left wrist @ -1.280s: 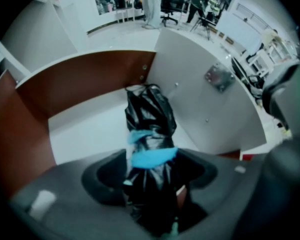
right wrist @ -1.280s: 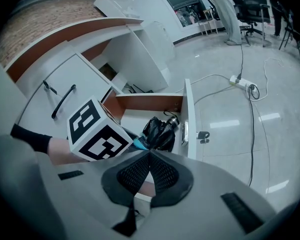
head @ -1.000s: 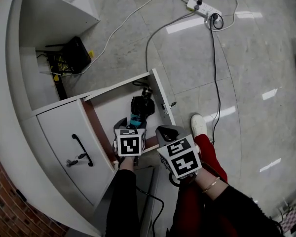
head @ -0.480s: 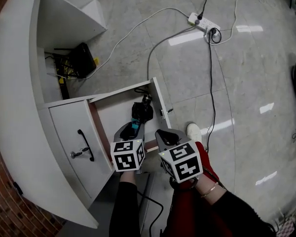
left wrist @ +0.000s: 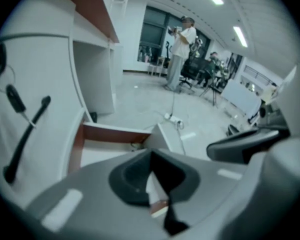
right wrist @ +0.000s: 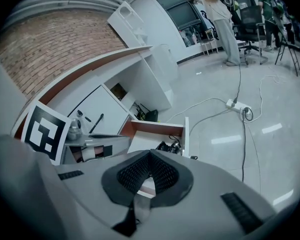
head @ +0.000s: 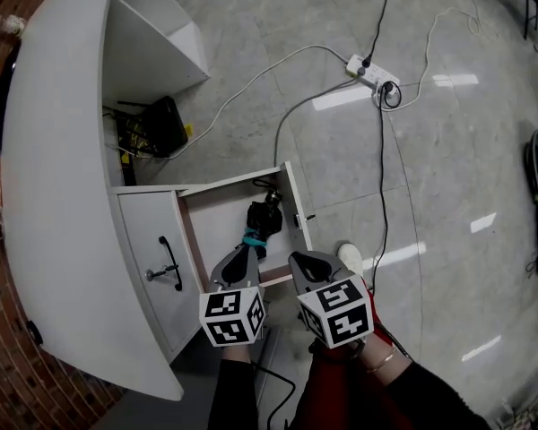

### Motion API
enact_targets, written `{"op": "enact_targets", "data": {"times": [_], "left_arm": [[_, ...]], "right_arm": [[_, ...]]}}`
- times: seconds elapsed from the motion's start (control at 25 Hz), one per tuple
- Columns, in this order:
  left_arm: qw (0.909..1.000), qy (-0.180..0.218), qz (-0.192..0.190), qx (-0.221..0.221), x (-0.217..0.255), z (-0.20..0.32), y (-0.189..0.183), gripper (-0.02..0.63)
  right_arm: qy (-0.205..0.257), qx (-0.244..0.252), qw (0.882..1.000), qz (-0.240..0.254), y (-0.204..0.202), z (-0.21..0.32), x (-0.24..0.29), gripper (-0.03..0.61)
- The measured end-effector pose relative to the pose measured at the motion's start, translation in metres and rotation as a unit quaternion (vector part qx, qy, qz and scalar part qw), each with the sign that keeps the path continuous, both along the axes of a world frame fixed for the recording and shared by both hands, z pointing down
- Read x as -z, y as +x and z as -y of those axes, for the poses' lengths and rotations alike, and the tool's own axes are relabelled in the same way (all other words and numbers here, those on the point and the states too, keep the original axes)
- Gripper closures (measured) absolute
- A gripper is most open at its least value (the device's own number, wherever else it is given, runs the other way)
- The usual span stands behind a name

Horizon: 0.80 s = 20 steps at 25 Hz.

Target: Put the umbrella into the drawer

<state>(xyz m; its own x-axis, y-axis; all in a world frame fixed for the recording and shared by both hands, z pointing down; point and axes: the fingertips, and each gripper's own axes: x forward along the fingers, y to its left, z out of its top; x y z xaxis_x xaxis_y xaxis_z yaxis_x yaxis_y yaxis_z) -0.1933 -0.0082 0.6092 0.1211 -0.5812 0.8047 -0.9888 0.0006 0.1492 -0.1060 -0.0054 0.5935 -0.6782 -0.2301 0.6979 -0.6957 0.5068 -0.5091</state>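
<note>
The black folded umbrella (head: pixel 261 219), with a teal band, lies inside the open white drawer (head: pixel 217 227) of the curved desk. In the right gripper view the umbrella (right wrist: pixel 168 146) shows at the drawer's (right wrist: pixel 155 129) right side. Both grippers hang above and in front of the drawer, clear of the umbrella. My left gripper (head: pixel 238 267) is shut with nothing between its jaws, and in its own view the left gripper (left wrist: pixel 151 155) hides the drawer's inside. Beside it, my right gripper (head: pixel 305 263) is also shut and empty; its tip (right wrist: pixel 149 156) points towards the drawer.
A cabinet door with a black handle (head: pixel 170 262) stands left of the drawer. A black box and cables (head: pixel 164 124) sit in the open desk compartment. A power strip (head: pixel 368 70) with cords lies on the floor. The person's white shoe (head: pixel 349 256) is beside the drawer.
Both grippers have lifted up and away from the drawer. The left jaws have gone from wide open to shut, empty. The umbrella stays lying in the drawer.
</note>
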Motion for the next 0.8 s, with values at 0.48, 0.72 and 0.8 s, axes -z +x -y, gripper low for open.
{"op": "enact_targets", "data": {"times": [0.48,0.72,0.8], "left_arm": [[0.9942,0.086,-0.029,0.058,0.099,-0.01,0.011,0.611],[0.9891,0.12,-0.031,0.079,0.147,-0.015,0.012,0.611],[0.9874,0.133,-0.029,0.081,0.165,-0.017,0.013,0.611]], "right_arm": [[0.042,-0.01,0.999,0.026,0.015,0.011,0.076,0.577],[0.074,-0.009,0.996,0.045,0.02,0.014,0.12,0.577],[0.081,-0.013,0.995,0.052,0.023,0.012,0.134,0.577]]}}
